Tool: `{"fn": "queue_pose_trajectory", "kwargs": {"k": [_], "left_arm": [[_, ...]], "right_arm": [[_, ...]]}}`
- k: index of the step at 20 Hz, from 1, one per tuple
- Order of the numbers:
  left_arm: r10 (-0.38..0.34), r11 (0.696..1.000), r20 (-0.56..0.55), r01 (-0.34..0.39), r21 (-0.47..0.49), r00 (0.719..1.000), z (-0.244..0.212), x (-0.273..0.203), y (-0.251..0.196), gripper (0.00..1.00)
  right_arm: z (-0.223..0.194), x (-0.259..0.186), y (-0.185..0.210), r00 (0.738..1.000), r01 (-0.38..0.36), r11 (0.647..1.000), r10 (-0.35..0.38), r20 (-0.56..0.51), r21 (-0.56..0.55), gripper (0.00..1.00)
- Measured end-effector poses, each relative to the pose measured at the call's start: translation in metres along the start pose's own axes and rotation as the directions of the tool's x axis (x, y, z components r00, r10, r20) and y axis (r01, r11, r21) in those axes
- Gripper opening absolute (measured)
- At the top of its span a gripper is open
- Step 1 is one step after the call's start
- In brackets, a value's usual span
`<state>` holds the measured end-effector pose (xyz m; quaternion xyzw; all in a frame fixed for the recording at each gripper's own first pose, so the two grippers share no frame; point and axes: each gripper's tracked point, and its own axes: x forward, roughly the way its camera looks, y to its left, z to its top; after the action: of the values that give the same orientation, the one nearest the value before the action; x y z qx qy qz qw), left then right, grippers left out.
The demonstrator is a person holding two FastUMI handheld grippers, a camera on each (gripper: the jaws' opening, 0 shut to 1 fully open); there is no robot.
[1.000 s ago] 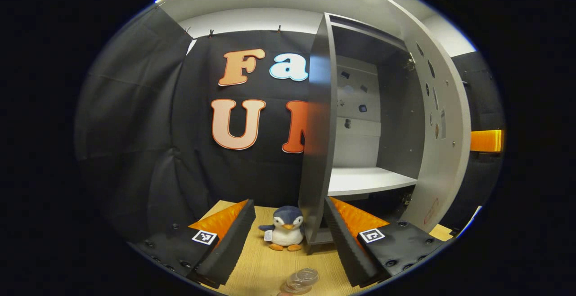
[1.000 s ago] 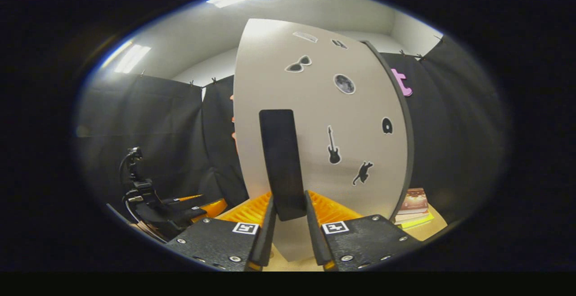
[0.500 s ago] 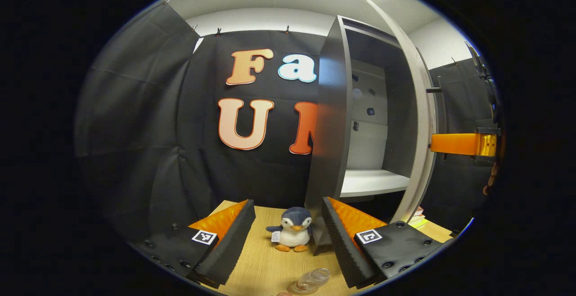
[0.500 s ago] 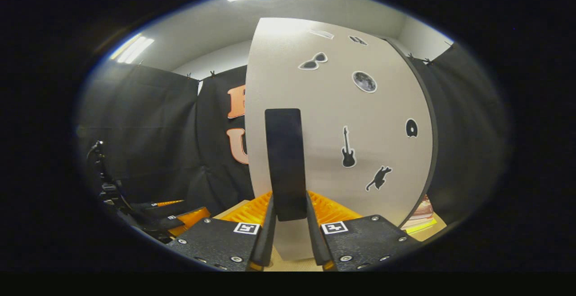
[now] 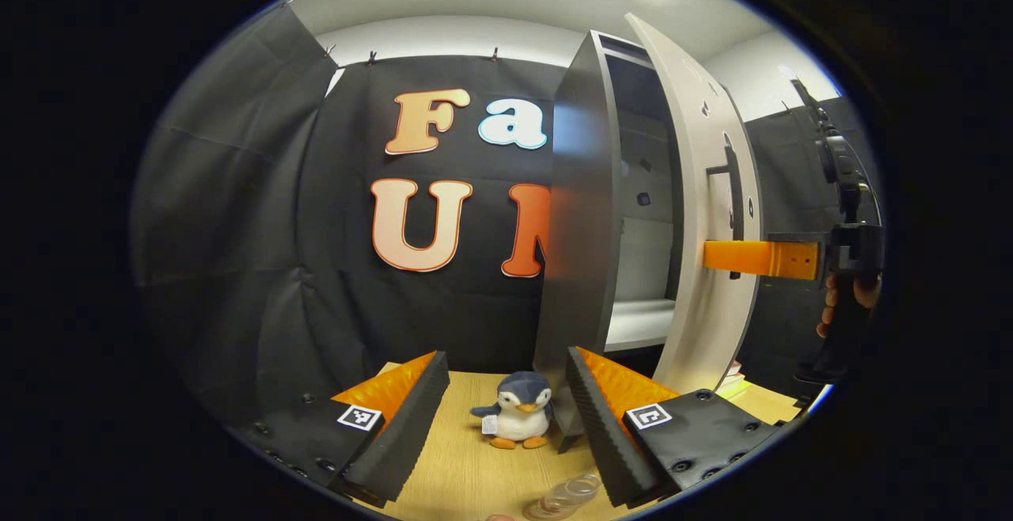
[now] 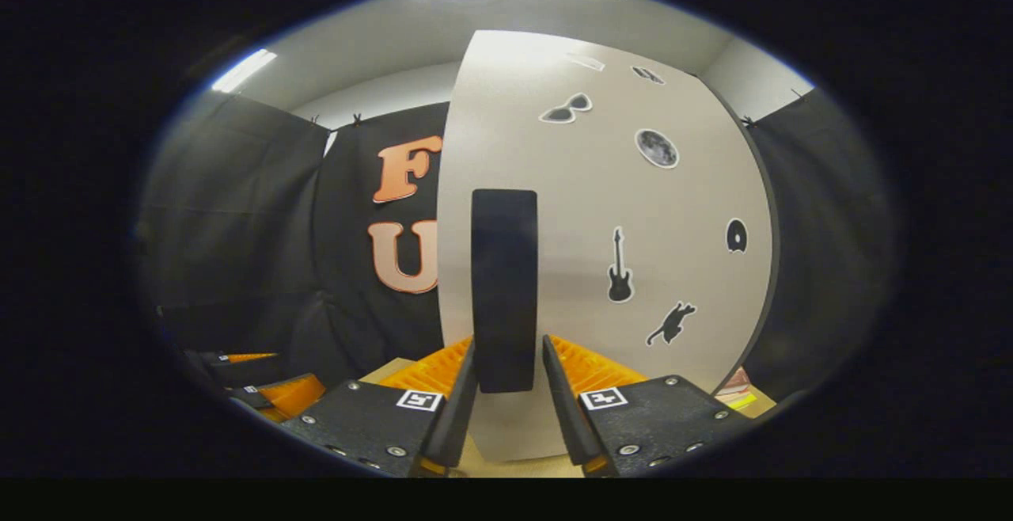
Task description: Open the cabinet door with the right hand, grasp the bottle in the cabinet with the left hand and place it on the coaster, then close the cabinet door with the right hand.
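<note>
The grey cabinet [image 5: 582,212] stands on the wooden table, its pale door [image 5: 700,212] swung most of the way in, leaving a narrow gap. In the right gripper view the stickered door [image 6: 625,188] faces me and my right gripper [image 6: 508,343] is shut on its dark vertical handle [image 6: 504,291]. The left gripper view shows that gripper [image 5: 760,258] at the handle, held by a hand. My left gripper [image 5: 505,356] is open and holds nothing. A clear bottle [image 5: 566,496] stands at the bottom edge, just below its fingers. What it stands on is cut off.
A plush penguin [image 5: 514,420] sits on the table [image 5: 467,473] by the cabinet's front left corner. A stack of books [image 6: 736,385] lies behind the door's right edge. A white shelf [image 5: 637,323] shows inside the cabinet.
The door has swung steadily inward with my right gripper on its handle, narrowing the opening. My left gripper has stayed open and drifted only slightly.
</note>
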<state>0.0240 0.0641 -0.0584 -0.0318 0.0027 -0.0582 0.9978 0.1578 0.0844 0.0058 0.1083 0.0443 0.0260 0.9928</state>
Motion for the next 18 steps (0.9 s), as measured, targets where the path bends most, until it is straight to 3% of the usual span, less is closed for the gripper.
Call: {"fn": "queue_pose_trajectory", "kwargs": {"k": [2, 12, 18], "left_arm": [[-0.015, 1.000, 0.002, 0.015, 0.004, 1.000, 0.000, 0.004, 0.004, 0.94], [-0.061, 0.998, -0.026, 0.060, -0.012, 0.998, -0.007, 0.018, 0.014, 0.96], [-0.059, 0.998, -0.036, 0.058, -0.021, 0.998, -0.013, 0.021, 0.014, 0.94]], "right_arm": [[0.001, 0.003, -0.003, 1.000, 0.020, 1.000, -0.020, 0.004, 0.011, 0.59], [-0.004, 0.016, -0.010, 0.999, 0.053, 0.993, -0.053, 0.005, 0.103, 0.88], [-0.007, 0.022, -0.010, 0.995, 0.096, 0.994, -0.096, 0.017, 0.047, 0.92]]}}
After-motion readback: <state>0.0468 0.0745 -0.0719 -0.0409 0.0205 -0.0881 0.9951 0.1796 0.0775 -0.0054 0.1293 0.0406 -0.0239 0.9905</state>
